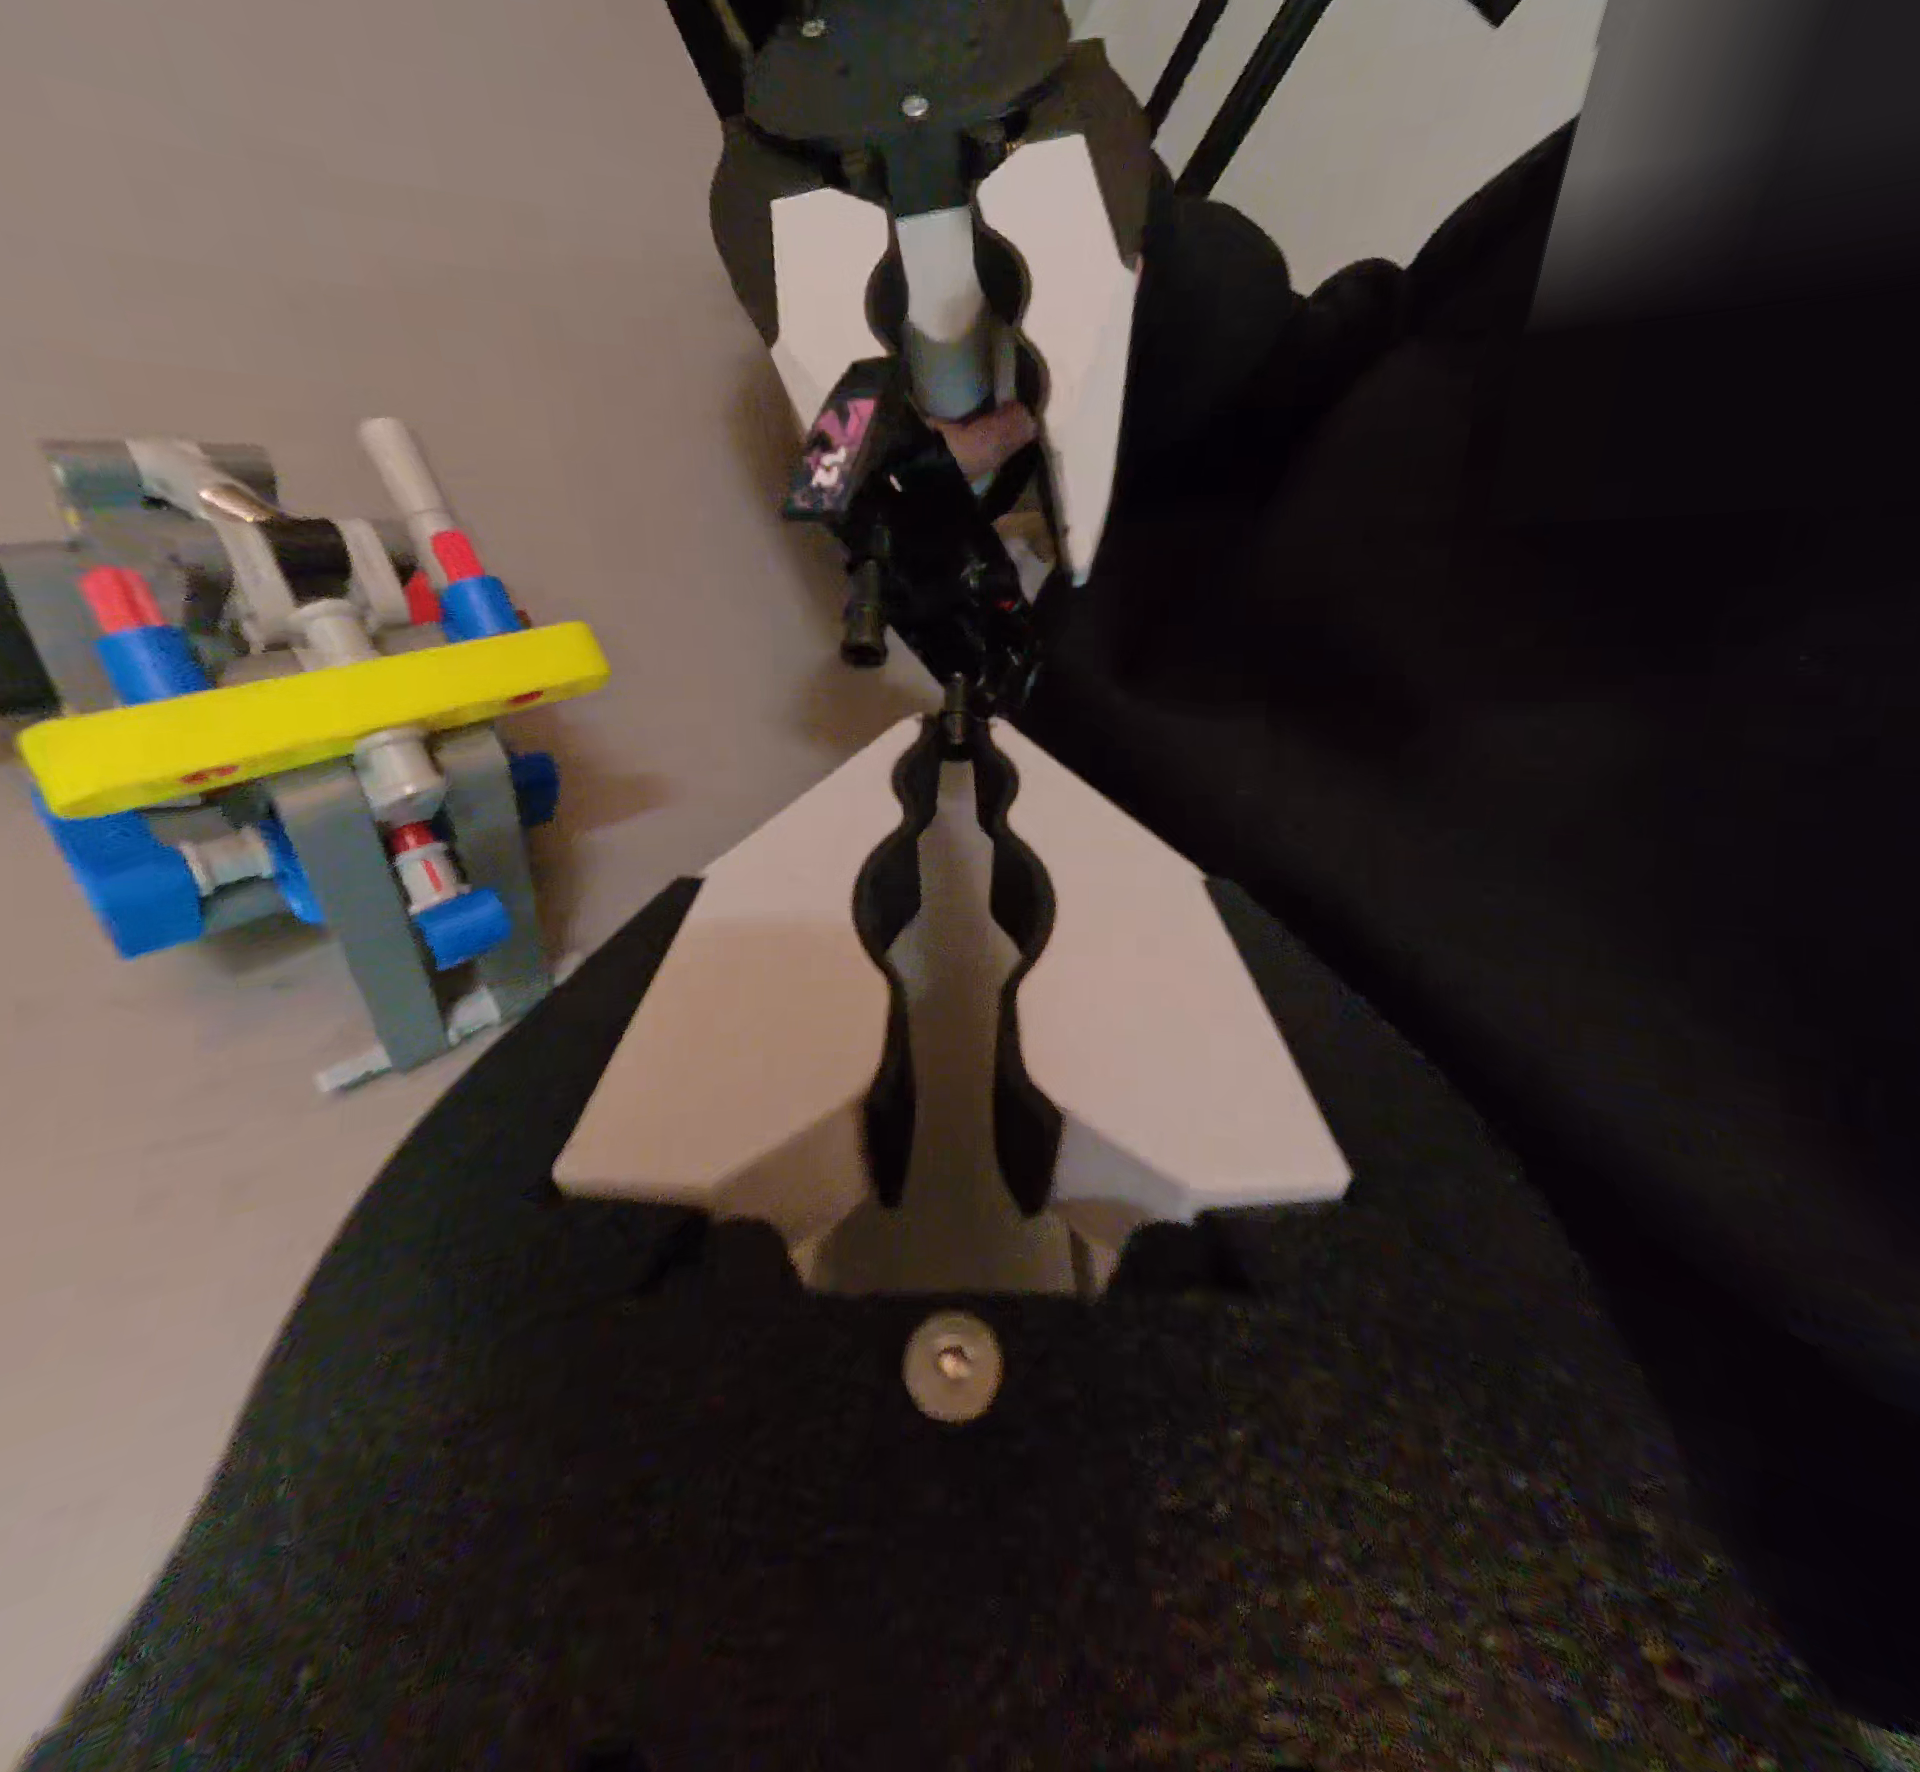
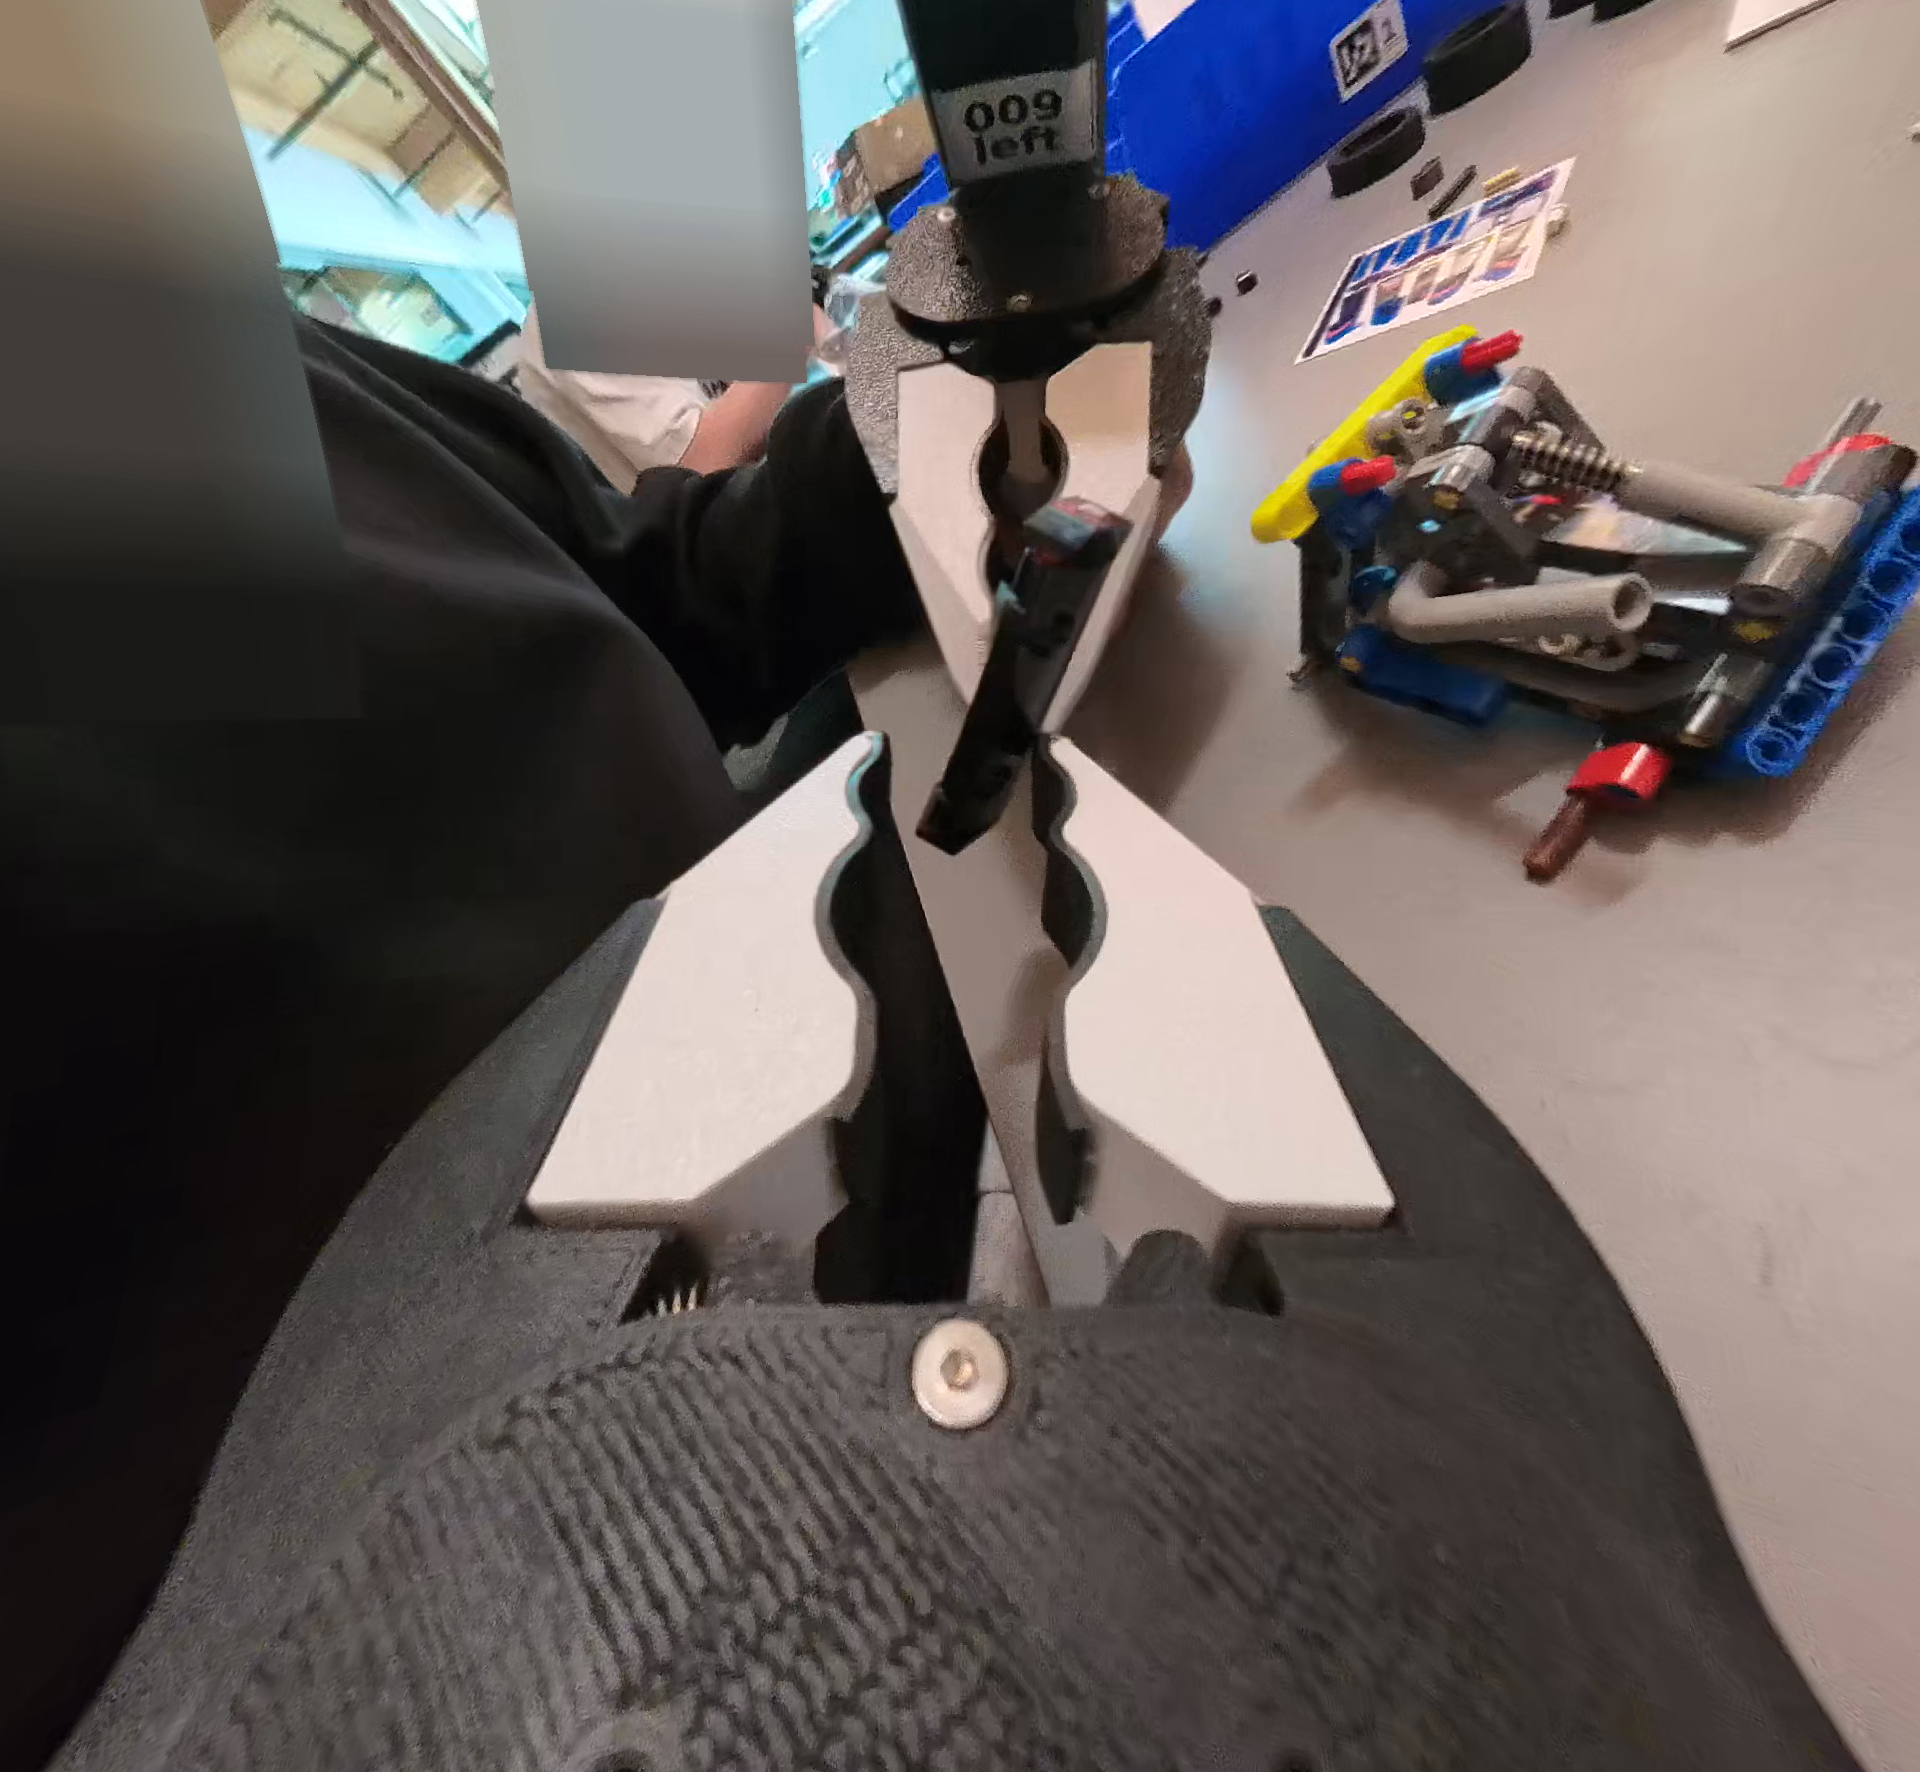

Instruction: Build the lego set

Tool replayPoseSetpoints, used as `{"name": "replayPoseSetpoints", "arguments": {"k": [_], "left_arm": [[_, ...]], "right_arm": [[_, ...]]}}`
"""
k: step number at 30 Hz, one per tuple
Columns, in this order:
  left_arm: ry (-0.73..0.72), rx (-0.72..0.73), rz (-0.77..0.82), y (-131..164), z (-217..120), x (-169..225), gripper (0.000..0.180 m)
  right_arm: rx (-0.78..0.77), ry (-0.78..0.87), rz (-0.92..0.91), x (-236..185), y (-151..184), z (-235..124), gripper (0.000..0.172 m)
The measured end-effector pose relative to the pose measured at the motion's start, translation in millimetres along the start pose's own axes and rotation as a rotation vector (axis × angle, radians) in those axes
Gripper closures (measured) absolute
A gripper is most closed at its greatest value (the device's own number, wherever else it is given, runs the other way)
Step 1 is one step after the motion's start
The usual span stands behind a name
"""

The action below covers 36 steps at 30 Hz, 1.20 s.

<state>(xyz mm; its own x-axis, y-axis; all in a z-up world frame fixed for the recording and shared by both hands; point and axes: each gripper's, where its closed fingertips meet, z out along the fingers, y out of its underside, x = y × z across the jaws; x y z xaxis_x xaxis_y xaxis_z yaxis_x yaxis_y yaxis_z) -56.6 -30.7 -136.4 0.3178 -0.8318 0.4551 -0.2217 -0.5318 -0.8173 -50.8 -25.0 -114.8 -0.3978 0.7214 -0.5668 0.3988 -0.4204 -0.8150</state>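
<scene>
The left gripper (image 1: 958, 735) has its fingers clamped on the thin pin at one end of a black toy-brick assembly (image 2: 1023, 642), held above the grey counter (image 1: 416, 216). The right gripper (image 2: 961, 756) faces it, fingers apart around the assembly's other end; whether either pad touches it, I cannot tell. On the counter nearby lies a partly built toy-brick vehicle (image 2: 1558, 559) with a yellow beam (image 1: 312, 714), blue and grey parts.
</scene>
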Motion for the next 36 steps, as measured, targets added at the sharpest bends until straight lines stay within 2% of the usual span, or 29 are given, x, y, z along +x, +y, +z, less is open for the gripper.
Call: {"name": "replayPoseSetpoints", "arguments": {"k": [2, 4, 7, 9, 13, 19, 22, 25, 29, 31, 34, 36], "left_arm": [[0.019, -0.006, -0.018, 1.4, 0.3, -0.2, 0.177], [0.047, -0.042, -0.012, 5.8, 1.4, 1.6, 0.177], [0.122, -0.058, -0.048, 3.5, 2.5, 8.1, 0.177], [0.176, -0.058, -0.076, 1.0, 1.6, 11.9, 0.177], [0.31, -0.035, -0.115, -4.9, -2.8, 26.5, 0.177], [0.453, -0.066, -0.124, -2.2, -5.6, 44.5, 0.177], [0.515, -0.11, -0.1, 1.3, -6.8, 55.3, 0.177], [0.545, -0.145, -0.086, 3.6, -6.5, 60.5, 0.177], [0.553, -0.161, -0.095, 4.3, -5.5, 59.5, 0.177], [0.549, -0.161, -0.096, 4.9, -5.5, 57.9, 0.177], [0.491, -0.155, -0.08, 6.0, -5.2, 51.1, 0.177], [0.368, -0.128, -0.071, 2.7, -3.4, 36.4, 0.176]], "right_arm": [[0.041, 0.033, 0.003, 2.3, -2.6, -4.4, 0.153], [0.082, 0.089, -0.003, 6.9, -9.3, -8.4, 0.141], [0.051, 0.199, -0.003, 18.9, -9.5, -11.0, 0.135], [0.031, 0.165, 0.027, 12.3, -8.5, -9.1, 0.134], [0.098, 0.064, 0.029, -4.4, -20.6, -12.7, 0.121], [-0.017, 0.016, -0.349, -24.3, -13.0, -9.8, 0.086], [-0.054, -0.009, -0.523, -30.9, -11.7, -2.5, 0.087], [-0.095, -0.076, -0.553, -33.8, -7.6, 5.2, 0.087], [-0.098, -0.183, -0.492, -39.6, -5.2, 15.8, 0.101], [-0.098, -0.246, -0.503, -46.8, -0.1, 19.1, 0.12], [-0.088, -0.189, -0.556, -42.9, 0.4, 20.2, 0.121], [-0.059, -0.1, -0.617, -34.9, -3.9, 16.5, 0.122]]}}
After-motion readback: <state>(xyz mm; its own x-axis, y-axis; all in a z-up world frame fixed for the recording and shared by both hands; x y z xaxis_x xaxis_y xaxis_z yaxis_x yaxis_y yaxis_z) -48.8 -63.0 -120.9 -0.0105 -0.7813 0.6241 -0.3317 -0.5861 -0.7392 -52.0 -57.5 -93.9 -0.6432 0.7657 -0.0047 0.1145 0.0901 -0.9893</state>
